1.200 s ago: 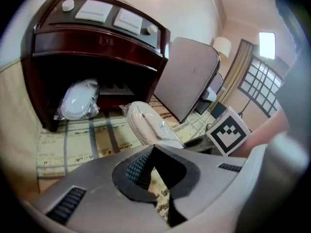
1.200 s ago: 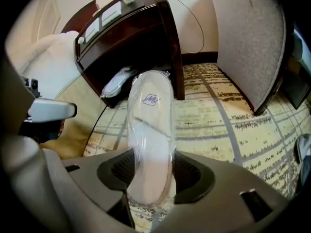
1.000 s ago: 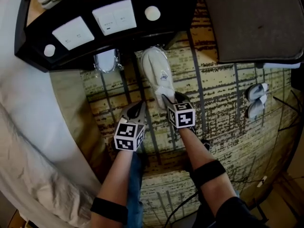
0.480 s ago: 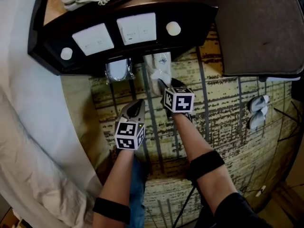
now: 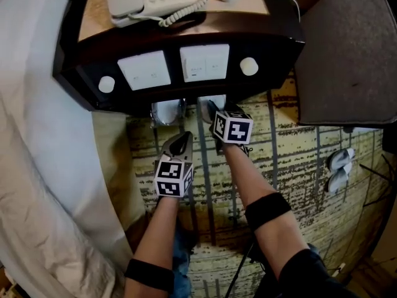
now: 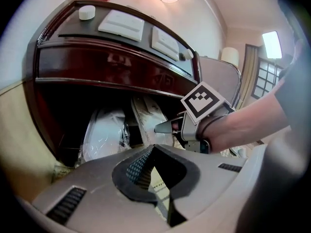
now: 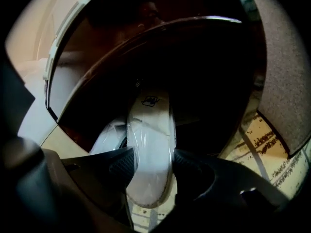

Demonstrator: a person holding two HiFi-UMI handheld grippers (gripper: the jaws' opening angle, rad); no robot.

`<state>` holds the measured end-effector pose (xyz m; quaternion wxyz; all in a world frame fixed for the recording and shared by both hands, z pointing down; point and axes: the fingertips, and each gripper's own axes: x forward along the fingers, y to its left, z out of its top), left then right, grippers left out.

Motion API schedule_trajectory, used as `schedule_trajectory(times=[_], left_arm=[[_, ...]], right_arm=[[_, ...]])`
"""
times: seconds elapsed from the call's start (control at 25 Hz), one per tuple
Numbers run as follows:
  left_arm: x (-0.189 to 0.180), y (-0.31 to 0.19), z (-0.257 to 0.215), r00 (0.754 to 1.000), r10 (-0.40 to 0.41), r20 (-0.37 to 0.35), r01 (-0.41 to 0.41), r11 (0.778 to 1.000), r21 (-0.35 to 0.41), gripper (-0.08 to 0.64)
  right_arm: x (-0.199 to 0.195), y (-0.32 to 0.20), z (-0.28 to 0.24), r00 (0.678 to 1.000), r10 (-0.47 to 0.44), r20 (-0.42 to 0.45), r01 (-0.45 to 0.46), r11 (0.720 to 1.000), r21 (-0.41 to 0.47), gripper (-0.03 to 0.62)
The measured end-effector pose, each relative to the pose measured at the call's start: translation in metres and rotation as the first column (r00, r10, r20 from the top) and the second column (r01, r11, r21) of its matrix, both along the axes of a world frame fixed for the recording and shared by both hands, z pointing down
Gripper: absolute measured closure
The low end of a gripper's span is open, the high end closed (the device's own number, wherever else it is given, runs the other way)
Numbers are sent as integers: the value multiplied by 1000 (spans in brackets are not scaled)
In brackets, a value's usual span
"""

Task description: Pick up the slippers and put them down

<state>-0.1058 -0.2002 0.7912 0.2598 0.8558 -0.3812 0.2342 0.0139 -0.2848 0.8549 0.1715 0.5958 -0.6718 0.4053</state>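
Where the head view sees mostly the nightstand [image 5: 186, 39], the right gripper view shows the right gripper [image 7: 151, 165] pinching the slipper [image 7: 148, 140]; the left gripper [image 6: 153, 152] is pressed together.

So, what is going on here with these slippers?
A person holds a gripper in each hand. The right gripper is clamped on a white plastic-wrapped slipper, whose far end lies under the dark nightstand, beside a second wrapped slipper. The left gripper is shut and empty, above the carpet.
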Motion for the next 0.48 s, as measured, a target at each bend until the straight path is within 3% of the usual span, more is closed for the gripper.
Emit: schedule_trajectory(times=[0.28, 0.48], left_arm=[[3, -10, -6, 1000, 8, -12, -8, 1000, 26, 560], [-14, -17, 4, 1000, -28, -1, 28, 998, 53, 560]], right_arm=[[7, -21, 15, 1000, 14, -24, -14, 1000, -7, 347], [6, -29, 24, 999, 41, -12, -41, 999, -14, 331]])
